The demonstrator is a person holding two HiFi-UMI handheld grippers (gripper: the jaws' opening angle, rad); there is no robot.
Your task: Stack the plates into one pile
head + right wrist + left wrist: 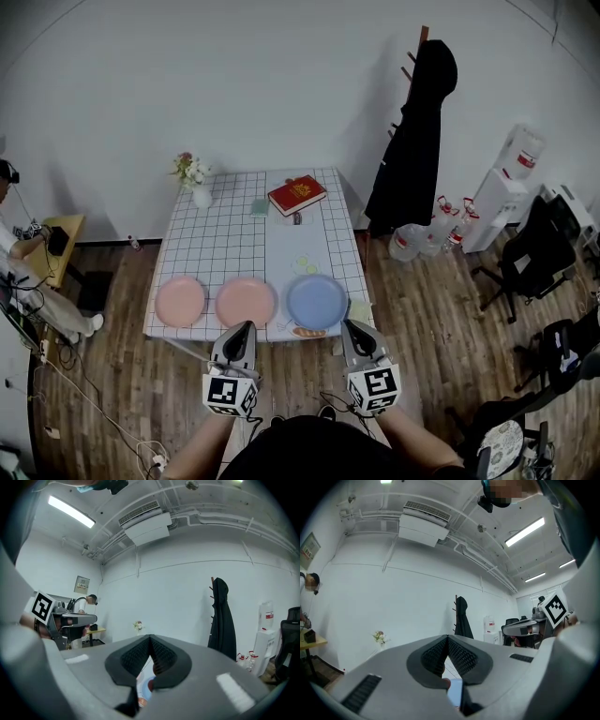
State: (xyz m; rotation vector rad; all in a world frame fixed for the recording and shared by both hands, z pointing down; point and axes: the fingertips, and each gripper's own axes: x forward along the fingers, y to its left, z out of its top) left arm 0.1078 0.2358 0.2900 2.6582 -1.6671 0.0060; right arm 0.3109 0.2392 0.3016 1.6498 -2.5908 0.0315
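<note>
Wooden flooring [422,319] surrounds the white gridded table [225,244] at my twelve o'clock in the head view. Three plates lie in a row along its near edge, just beside one another and none stacked. The left pink plate [180,301] is at ten o'clock, the middle pink plate [246,301] at twelve and the blue plate [317,301] at one. My left gripper [242,328] is short of the table edge, its tip towards the middle pink plate. My right gripper [354,326] is held the same way, with the blue plate at its eleven o'clock. Neither touches a plate. A red book [297,195] lies near the far edge at twelve o'clock, a vase of flowers [197,178] stands at the far eleven o'clock corner, and a dark coat [417,131] hangs beyond the table at two o'clock. In the left gripper view my ribbed pads meet at the tip with nothing between them. A sliver of blue plate shows low at six o'clock behind the closed jaws, and the coat hangs at twelve. In the right gripper view these jaws are pressed together too and hold nothing. A bit of the blue plate shows beneath them at six o'clock, the flowers are at twelve and the coat at two.
</note>
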